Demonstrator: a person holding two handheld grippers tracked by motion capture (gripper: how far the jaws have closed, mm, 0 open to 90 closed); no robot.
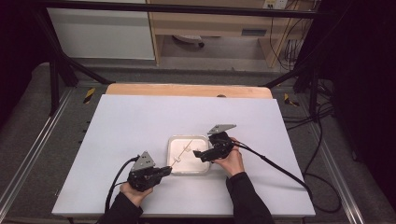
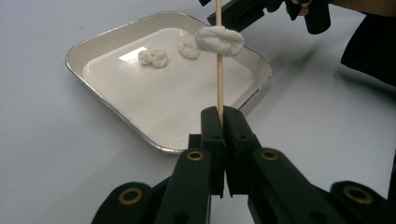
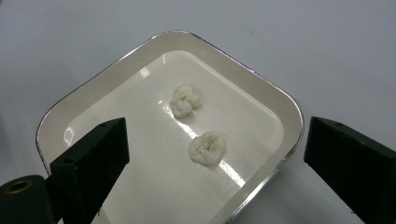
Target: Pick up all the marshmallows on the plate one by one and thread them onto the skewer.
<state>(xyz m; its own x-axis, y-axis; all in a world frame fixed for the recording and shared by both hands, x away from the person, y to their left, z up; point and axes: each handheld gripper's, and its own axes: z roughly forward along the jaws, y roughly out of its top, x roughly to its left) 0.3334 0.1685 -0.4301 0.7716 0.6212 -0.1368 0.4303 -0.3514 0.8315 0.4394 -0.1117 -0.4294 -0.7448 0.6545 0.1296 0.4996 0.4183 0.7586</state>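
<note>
Threading white dough-like pieces onto a wooden skewer is the work in hand. High view: the left tool (image 1: 164,171) sits at the near left corner of the tray (image 1: 173,141), its jaws pressed together on the skewer (image 1: 183,152), which slants up and away over the tray. The right tool (image 1: 198,154) reaches in from the tray's right side, spread wide and holding nothing. The tray rests near the middle of the white desk (image 1: 130,126).

Left gripper view: the skewer (image 2: 219,70) rises from between the pinching jaws, with one threaded piece (image 2: 219,40) already on it, well up the stick. Two loose pieces lie apart in the tray (image 2: 107,39): the left piece (image 2: 154,57) and another (image 2: 189,49) just behind the skewered one. The right tool's black parts show beyond the tray's far rim.

Right gripper view: the spread jaws frame the tray (image 3: 289,112); the near piece (image 3: 208,148) lies between them, the far piece (image 3: 185,100) a little beyond.

To do the step well, I would judge that the right tool should come down over the near piece, centred between the jaws, and close gently so the soft lump is not crushed. The left tool should keep its pinch firm and the stick steady, tip clear of the tray, so the piece can be pushed squarely through its middle.
</note>
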